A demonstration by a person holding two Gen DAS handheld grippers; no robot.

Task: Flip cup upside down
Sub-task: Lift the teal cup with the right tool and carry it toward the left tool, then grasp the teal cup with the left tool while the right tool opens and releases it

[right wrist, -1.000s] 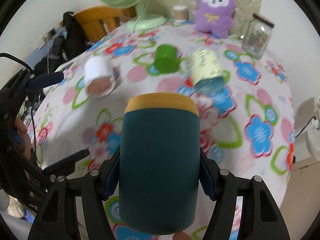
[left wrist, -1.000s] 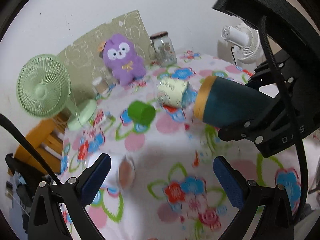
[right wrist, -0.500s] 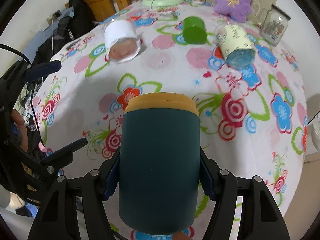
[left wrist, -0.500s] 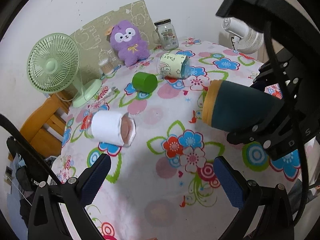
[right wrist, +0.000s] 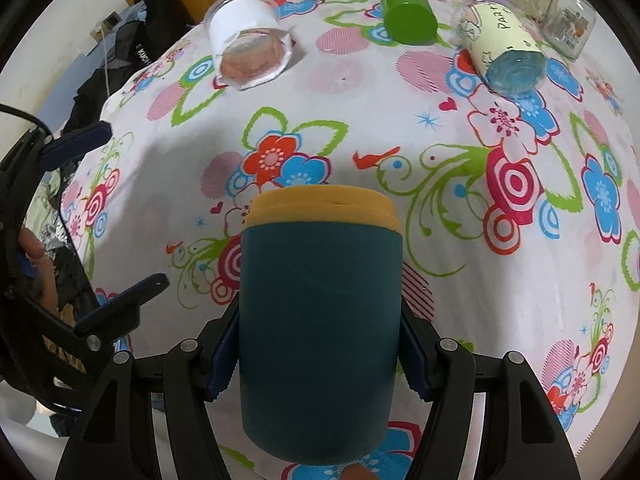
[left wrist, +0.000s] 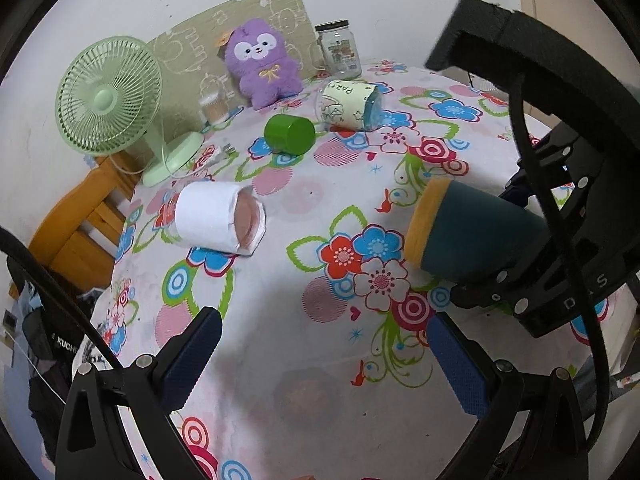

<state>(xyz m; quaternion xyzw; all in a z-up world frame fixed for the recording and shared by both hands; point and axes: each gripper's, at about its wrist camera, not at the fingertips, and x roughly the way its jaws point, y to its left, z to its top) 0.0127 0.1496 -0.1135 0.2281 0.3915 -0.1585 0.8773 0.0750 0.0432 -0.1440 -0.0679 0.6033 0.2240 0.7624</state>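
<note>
My right gripper [right wrist: 320, 352] is shut on a dark teal cup with a yellow rim [right wrist: 320, 320]. The cup points rim-first down toward the flowered tablecloth [right wrist: 460, 280], close above it. In the left wrist view the same cup [left wrist: 472, 236] is tilted, rim to the lower left, held by the right gripper at the right side. My left gripper [left wrist: 324, 356] is open and empty above the near part of the table. Its blue pads [left wrist: 192, 356] stand wide apart.
A white-wrapped cup [left wrist: 218, 220], a green cup [left wrist: 290, 134] and a glass with a cream label [left wrist: 352, 106] lie on their sides. A green fan [left wrist: 108, 100], a purple plush toy [left wrist: 262, 62] and a glass jar [left wrist: 338, 50] stand at the back. A wooden chair [left wrist: 76, 220] is at the left.
Both grippers have pulled back and lowered toward the table. The teal cup in my right gripper has come down closer to the cloth, its rim tipping downward.
</note>
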